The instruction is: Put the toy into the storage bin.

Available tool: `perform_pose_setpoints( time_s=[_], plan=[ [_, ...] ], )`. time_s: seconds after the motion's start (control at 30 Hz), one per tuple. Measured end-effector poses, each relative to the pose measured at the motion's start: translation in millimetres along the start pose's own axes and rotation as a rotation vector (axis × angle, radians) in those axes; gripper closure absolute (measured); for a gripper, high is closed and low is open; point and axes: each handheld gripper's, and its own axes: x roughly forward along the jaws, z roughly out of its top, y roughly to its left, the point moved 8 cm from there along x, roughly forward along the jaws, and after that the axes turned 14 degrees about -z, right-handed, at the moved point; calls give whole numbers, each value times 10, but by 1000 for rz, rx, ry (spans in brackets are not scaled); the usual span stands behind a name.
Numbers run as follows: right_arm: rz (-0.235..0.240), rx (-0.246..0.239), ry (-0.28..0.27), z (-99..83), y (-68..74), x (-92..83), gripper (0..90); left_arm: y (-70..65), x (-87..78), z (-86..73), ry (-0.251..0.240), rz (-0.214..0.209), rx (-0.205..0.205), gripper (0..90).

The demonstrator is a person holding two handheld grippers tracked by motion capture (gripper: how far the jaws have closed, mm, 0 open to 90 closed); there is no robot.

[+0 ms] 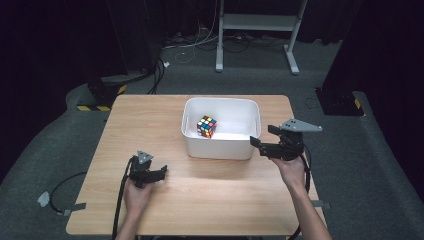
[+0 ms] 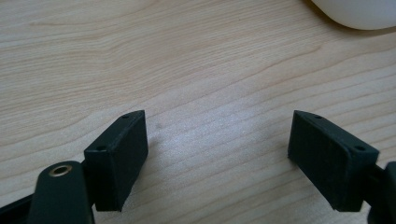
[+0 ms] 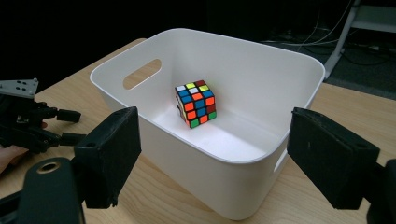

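My right claw (image 1: 264,138) is spread wide with nothing in it, held just beside the near right corner of the white tub (image 3: 299,60). The puzzle cube (image 3: 196,103) sits on the tub's floor, ahead of that claw and between its jaws as I look along them. My left claw (image 1: 161,171) rests low over the table (image 2: 187,56), also wide and empty, well apart from the tub.

The right tool (image 3: 212,154) hangs with jaws wide apart just beside the white bin (image 3: 261,60) holding a colourful cube (image 3: 196,103), apparently tilted, on the table (image 3: 345,100).
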Motion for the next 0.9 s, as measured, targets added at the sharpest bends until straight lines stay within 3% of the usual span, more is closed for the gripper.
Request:
perform_pose_setpoints(
  time_s=[0.9],
  plan=[
    [35, 34, -6, -204, 32, -111, 182, 0, -1, -1, 1, 0, 0, 200]
  ],
)
